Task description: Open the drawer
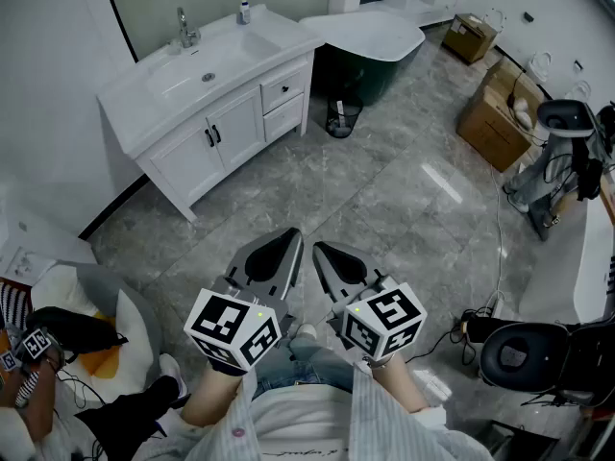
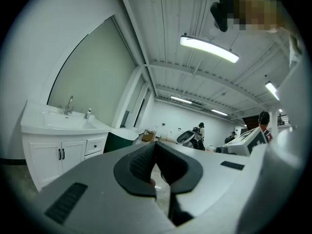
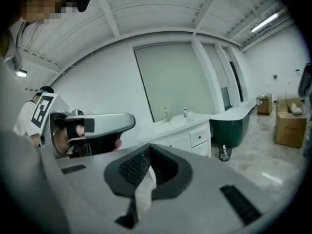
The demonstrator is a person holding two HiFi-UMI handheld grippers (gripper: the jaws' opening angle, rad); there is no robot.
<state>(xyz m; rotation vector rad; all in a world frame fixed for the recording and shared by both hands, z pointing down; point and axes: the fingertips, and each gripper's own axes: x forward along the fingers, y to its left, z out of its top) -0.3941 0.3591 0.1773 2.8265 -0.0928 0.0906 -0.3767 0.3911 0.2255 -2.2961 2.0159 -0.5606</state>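
Observation:
A white vanity cabinet (image 1: 207, 113) stands against the far wall, with two small drawers (image 1: 283, 91) stacked at its right end, both closed. The drawers also show in the left gripper view (image 2: 95, 146) and the right gripper view (image 3: 199, 139). My left gripper (image 1: 293, 234) and right gripper (image 1: 319, 249) are held side by side close to my body, well away from the cabinet, over the grey floor. Both are shut with nothing between the jaws, seen up close for the left gripper (image 2: 156, 144) and the right gripper (image 3: 149, 147).
A dark green bathtub (image 1: 370, 46) and a small black bin (image 1: 343, 116) sit right of the cabinet. Cardboard boxes (image 1: 495, 113) line the right wall. A black chair (image 1: 524, 353) and a floor cable are at lower right. Another person (image 1: 38, 344) sits at lower left.

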